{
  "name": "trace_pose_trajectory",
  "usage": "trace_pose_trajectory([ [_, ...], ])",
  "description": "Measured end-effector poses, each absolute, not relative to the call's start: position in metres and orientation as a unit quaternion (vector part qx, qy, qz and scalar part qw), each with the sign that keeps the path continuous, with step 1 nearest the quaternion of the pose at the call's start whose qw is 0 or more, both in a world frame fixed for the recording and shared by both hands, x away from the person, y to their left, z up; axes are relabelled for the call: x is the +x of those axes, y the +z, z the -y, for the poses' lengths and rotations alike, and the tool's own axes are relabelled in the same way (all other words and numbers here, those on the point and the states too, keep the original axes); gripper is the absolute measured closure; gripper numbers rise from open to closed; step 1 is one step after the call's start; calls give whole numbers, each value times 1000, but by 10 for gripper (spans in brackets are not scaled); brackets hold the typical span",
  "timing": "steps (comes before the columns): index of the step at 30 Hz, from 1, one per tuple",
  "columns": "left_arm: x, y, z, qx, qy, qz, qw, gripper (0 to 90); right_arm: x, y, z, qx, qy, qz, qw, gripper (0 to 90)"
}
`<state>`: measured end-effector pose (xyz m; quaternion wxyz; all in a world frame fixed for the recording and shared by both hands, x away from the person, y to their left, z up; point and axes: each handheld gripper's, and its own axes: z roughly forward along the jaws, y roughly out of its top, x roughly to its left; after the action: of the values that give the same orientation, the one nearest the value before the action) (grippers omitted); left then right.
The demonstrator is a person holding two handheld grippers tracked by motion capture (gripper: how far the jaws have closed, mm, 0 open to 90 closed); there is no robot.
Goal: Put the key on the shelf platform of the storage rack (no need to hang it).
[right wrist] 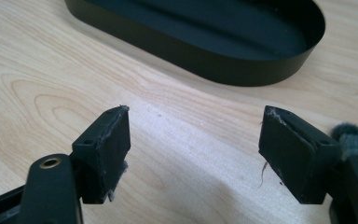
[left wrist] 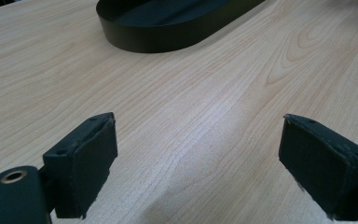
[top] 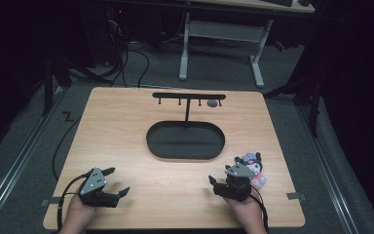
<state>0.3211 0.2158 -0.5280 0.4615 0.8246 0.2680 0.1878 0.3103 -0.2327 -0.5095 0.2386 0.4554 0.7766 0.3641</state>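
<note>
Your right gripper (top: 222, 178) gapes empty beside the plush keychain (top: 253, 165), right of the tray (top: 185, 140); hanging it remains

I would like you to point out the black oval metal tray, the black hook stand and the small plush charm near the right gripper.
black oval metal tray (top: 151, 141): high view, left rim.
black hook stand (top: 187, 95): high view, top crossbar.
small plush charm (top: 254, 167): high view, its body.

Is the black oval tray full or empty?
Empty: the black oval tray shows only its bare dark floor in the high view and right gripper view.
</note>
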Motion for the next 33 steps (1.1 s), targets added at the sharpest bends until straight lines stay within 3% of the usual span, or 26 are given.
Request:
trace_pose_trajectory([
  [13,320,-528,-221,821,192,-274,462,120,320,-505,228,479,329,-790,195,173],
  [22,320,-528,-219,819,196,-272,465,99,324,-496,223,476,280,-810,197,165],
  [33,321,-526,-220,817,200,-276,466,17,322,-490,216,459,243,-834,185,162],
])
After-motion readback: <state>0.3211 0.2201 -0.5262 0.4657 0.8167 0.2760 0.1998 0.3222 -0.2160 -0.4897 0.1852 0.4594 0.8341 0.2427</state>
